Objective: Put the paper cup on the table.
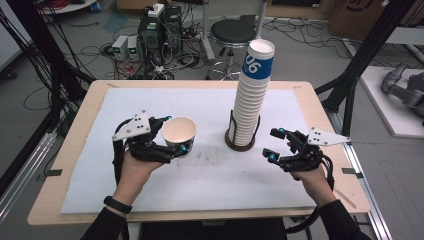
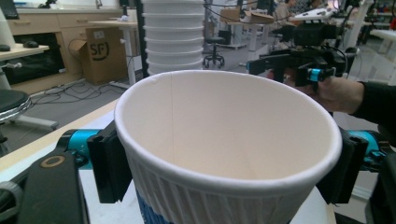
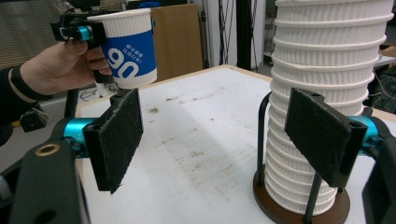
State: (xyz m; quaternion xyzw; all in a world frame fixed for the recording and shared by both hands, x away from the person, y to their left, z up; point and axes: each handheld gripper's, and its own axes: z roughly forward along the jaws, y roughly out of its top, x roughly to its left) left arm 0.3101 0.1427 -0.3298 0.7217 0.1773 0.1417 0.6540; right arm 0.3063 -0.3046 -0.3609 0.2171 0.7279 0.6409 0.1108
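Grey floor (image 1: 310,55) around wooden table (image 1: 75,130): black round stool (image 1: 232,32) just behind it, computer boxes (image 1: 160,30) and tangled cables (image 1: 100,52) behind-left, cardboard box (image 2: 95,53) farther off.

Each hand-held gripper, left (image 1: 176,141) and right (image 1: 275,145), is showing black jaws, cyan fittings and a grey three-cornered plate; the person is wearing dark sleeves and a black wristband (image 1: 117,204).

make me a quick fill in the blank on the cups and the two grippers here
1. The left gripper is shut on a single paper ____.
2. The tall stack of cups stands in a holder with a round ____ base.
3. The jaws of the right gripper are ____ and hold nothing.
4. The held cup has a ____ band with white numerals.

Missing words: cup; brown; open; blue
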